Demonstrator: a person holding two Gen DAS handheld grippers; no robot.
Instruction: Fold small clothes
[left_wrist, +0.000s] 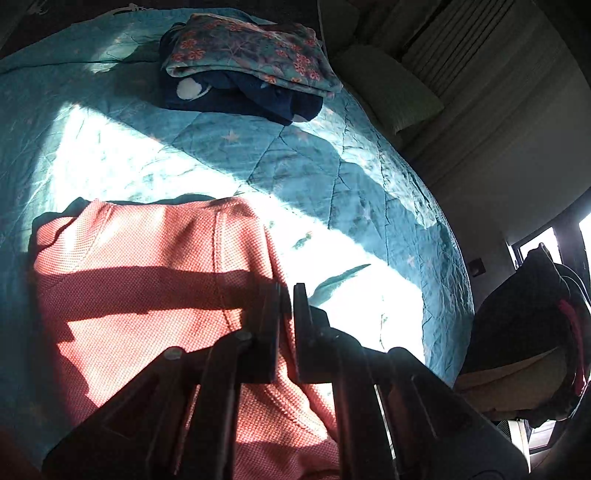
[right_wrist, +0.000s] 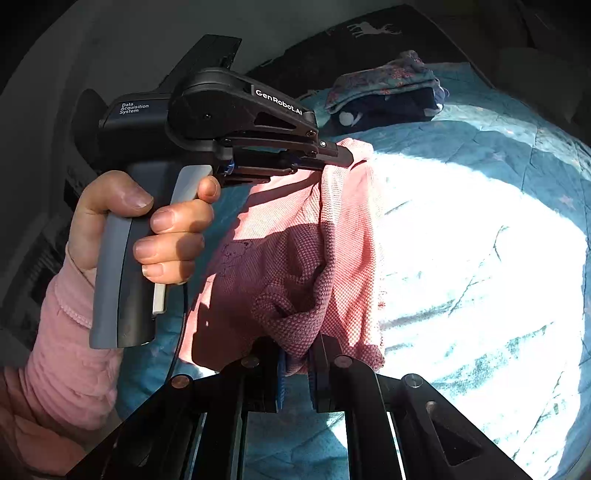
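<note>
Both grippers hold one pink knit garment (right_wrist: 295, 258) above the bed's teal quilt (right_wrist: 480, 295) — the left gripper (right_wrist: 349, 157) has its jaws clamped on the upper edge, the right gripper (right_wrist: 297, 365) has its jaws clamped on a bunched lower fold. A stack of folded clothes (left_wrist: 243, 70) lies farther back on the quilt, well apart.

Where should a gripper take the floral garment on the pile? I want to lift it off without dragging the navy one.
Probably by the floral garment's folded near edge, coming in from the front, low and level. That edge overhangs the navy garment, so fingers could close on floral cloth alone.
</note>
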